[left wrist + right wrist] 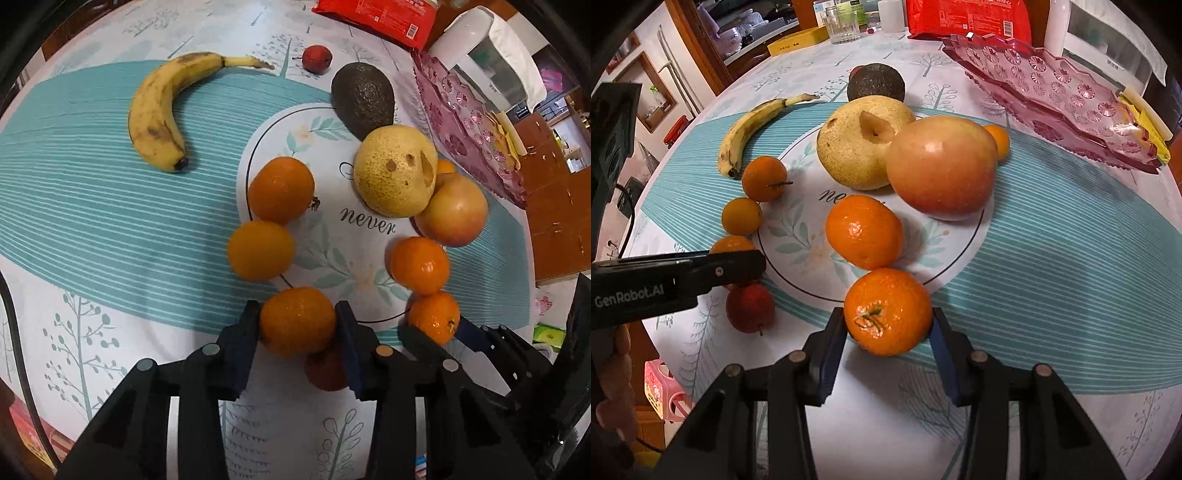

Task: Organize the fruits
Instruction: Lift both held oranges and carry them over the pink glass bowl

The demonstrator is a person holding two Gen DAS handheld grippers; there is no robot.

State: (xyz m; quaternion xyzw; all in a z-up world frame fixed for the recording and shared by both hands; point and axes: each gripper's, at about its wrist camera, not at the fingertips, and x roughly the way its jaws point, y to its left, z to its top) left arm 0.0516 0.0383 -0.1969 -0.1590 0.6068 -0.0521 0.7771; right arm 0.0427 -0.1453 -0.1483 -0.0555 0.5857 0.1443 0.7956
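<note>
At lower centre of each wrist view, the left gripper (298, 325) and right gripper (888, 317) are each pinching a mandarin (297, 321) (round, slick); either could be slipping free and rolling off the tablecloth (92, 221).

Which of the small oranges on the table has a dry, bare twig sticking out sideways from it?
The orange nearest the banana's dark tip, at the left edge of the printed circle. A thin twig juts from it; the other oranges show none.

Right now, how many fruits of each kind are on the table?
Oranges: 6
Small red fruits: 2
Banana: 1
Avocado: 1
Pear: 1
Apple: 1
Total: 12
</note>
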